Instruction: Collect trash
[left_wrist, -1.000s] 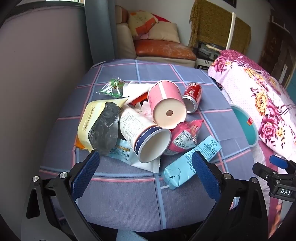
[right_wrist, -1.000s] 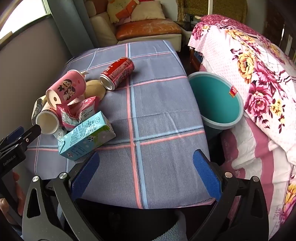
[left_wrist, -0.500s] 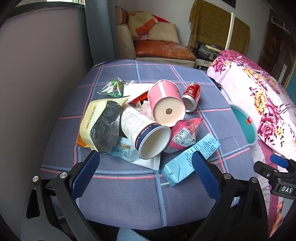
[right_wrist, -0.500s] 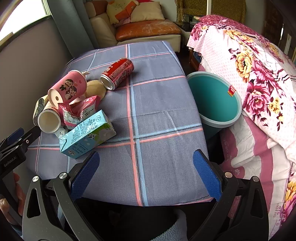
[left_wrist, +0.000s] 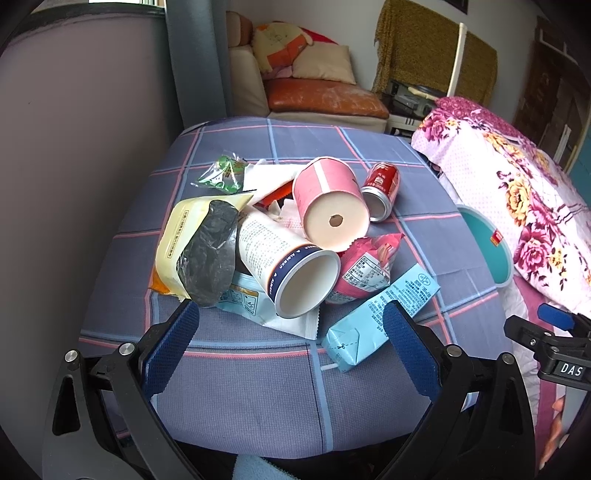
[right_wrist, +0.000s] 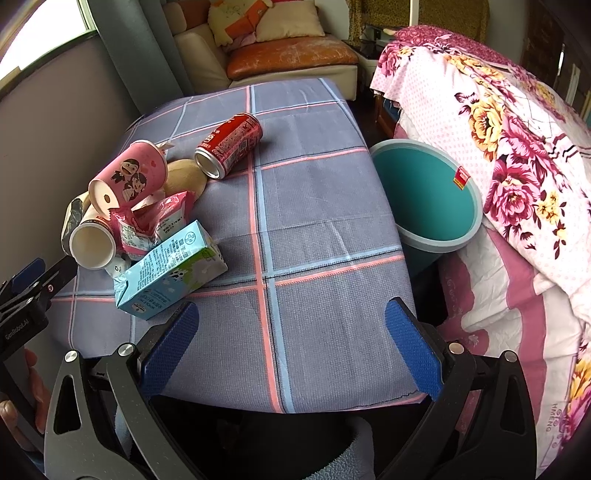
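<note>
A pile of trash lies on the checked tablecloth (left_wrist: 240, 376): a white paper cup (left_wrist: 288, 266) on its side, a pink cup (left_wrist: 332, 206), a red can (left_wrist: 382, 188), a pink wrapper (left_wrist: 365, 269), a light blue carton (left_wrist: 384, 317), a yellow bag (left_wrist: 184, 236) and a green wrapper (left_wrist: 223, 175). My left gripper (left_wrist: 290, 345) is open and empty, just before the pile. My right gripper (right_wrist: 291, 345) is open and empty over the table's near edge, right of the carton (right_wrist: 170, 273). A teal bin (right_wrist: 424, 195) stands beside the table's right edge.
A bed with a floral pink cover (right_wrist: 517, 155) lies right of the bin. A sofa with cushions (left_wrist: 314, 92) stands beyond the table. A wall (left_wrist: 74, 147) runs along the left side. The can (right_wrist: 231, 144) lies apart from the pile.
Both grippers have drawn back a little from the table, so the pile and bin look slightly farther. Nothing on the table has moved. Both grippers stay open.
</note>
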